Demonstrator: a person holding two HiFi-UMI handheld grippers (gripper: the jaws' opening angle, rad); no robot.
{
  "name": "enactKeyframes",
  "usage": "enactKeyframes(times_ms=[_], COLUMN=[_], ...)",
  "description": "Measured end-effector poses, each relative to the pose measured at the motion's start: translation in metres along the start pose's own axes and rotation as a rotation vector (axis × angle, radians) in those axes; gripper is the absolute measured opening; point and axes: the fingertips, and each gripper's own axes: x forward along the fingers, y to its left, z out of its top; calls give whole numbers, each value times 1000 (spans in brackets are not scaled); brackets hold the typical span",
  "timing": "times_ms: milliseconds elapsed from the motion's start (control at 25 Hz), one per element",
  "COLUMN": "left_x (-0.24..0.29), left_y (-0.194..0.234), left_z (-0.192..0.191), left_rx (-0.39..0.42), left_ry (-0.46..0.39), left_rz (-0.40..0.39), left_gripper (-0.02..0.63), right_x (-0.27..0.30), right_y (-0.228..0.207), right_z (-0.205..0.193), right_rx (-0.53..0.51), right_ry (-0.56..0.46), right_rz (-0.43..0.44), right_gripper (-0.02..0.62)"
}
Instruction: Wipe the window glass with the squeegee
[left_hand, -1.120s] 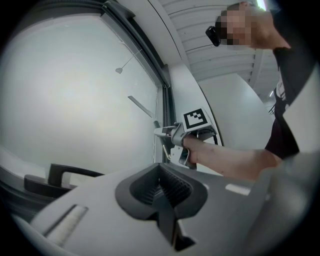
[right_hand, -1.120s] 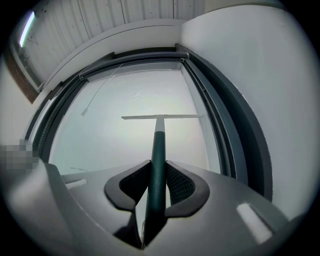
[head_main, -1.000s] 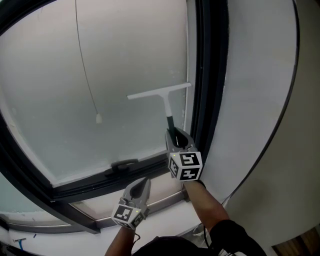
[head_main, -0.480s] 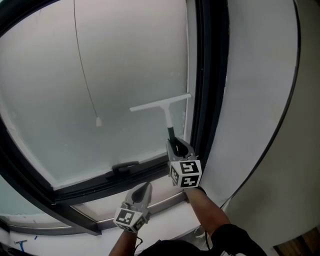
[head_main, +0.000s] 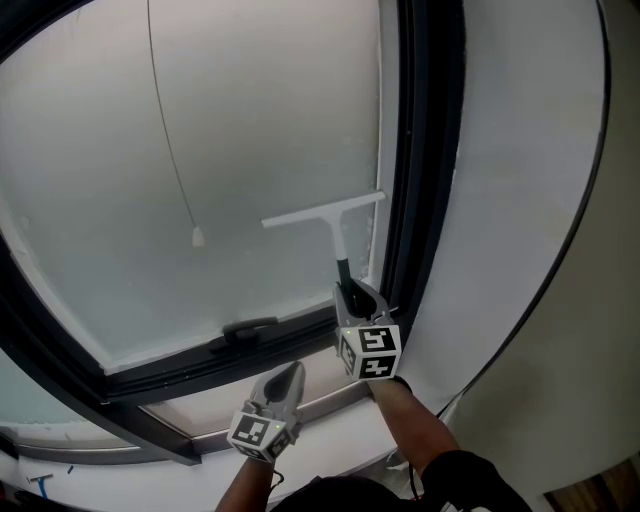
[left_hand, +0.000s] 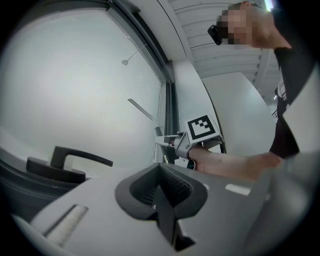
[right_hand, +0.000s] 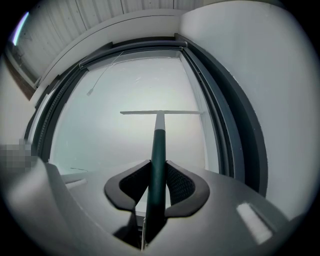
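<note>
A white squeegee (head_main: 325, 211) with a dark green handle lies with its blade flat against the frosted window glass (head_main: 200, 140), close to the right frame. My right gripper (head_main: 355, 298) is shut on the handle just below the blade stem. In the right gripper view the handle (right_hand: 158, 150) runs up between the pads (right_hand: 180, 186) to the level blade (right_hand: 160, 113). My left gripper (head_main: 283, 384) hangs lower, by the sill, shut on nothing. In the left gripper view its jaws (left_hand: 161, 192) meet, and the squeegee blade (left_hand: 140, 109) shows beyond them.
A black window handle (head_main: 250, 328) sits on the lower frame, also seen as the handle (left_hand: 65, 162) at the left. A thin pull cord (head_main: 197, 237) hangs over the glass. The dark window frame (head_main: 425, 170) borders the white wall (head_main: 520, 200) at right.
The squeegee and my right gripper have slid a little way down the glass. The left gripper has hardly moved.
</note>
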Motion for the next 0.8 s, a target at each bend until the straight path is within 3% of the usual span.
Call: enactKeyframes(times_ms=[800], left_x=[-5], left_y=[8], left_z=[-15], left_rx=[0], left_ry=[35], left_rz=[6], left_gripper=[0], right_x=[-8], right_y=[1], right_z=[-42], right_rx=[13], right_ry=[60], right_rz=[-26], right_gripper=[97])
